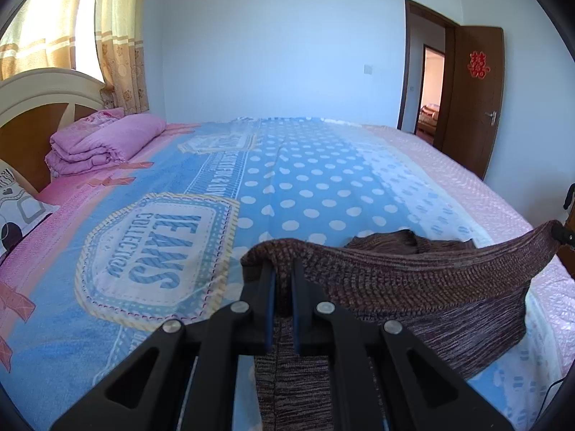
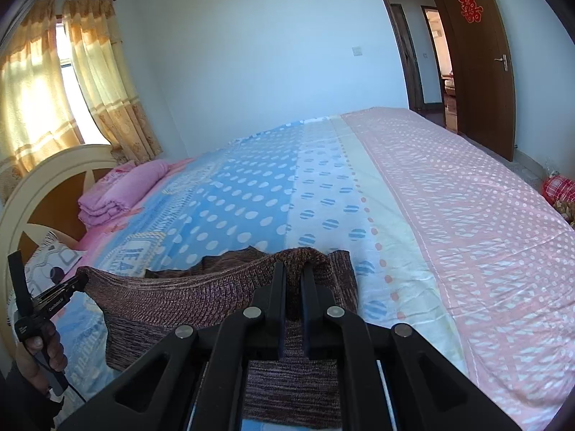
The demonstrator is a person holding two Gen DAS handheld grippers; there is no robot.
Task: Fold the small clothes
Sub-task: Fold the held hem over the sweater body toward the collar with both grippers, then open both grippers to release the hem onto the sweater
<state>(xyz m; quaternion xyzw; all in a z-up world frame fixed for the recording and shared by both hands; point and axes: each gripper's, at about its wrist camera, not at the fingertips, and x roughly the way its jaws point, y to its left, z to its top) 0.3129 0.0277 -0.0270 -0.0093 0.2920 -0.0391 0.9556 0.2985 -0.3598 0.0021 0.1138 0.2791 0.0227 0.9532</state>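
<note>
Left wrist view: left gripper (image 1: 284,269) in the foreground, black arms with four silver rivets, blue-edged fingers (image 1: 268,287) closed on one corner of a brown knit garment (image 1: 413,280); ribbed hem of the garment stretched in a sagging line from this corner to the far right, where the tip of the right gripper (image 1: 560,235) pinches the other corner; rest of the garment hanging below the hem and lying partly on the bedspread (image 1: 305,186); bedspread blue with white dots in the middle, a "JEANS COLLECTION" badge to the left, pink at the right; folded pink quilt (image 1: 104,140) near the headboard (image 1: 39,107) at the far left; patterned pillow (image 1: 18,212) at the left edge; curtains (image 1: 118,39) behind the headboard; open brown door (image 1: 474,97) with a red paper ornament (image 1: 478,64) at the right

Right wrist view: right gripper (image 2: 293,276) in the foreground, fingers (image 2: 278,287) clamped on the other corner of the same garment (image 2: 187,298); hem running leftward to the left gripper (image 2: 81,282), closed on the fabric and held by a hand (image 2: 39,355) at the lower left, a cable trailing below the grip; body of the garment draped beneath the hem over the near edge of the bedspread (image 2: 431,197); pink quilt (image 2: 118,194) and headboard (image 2: 43,194) at the left, curtains (image 2: 97,82) above them; door (image 2: 478,72) with its red ornament (image 2: 470,8) at the upper right; something of red checked cloth (image 2: 559,188) beyond the bed at the right edge
</note>
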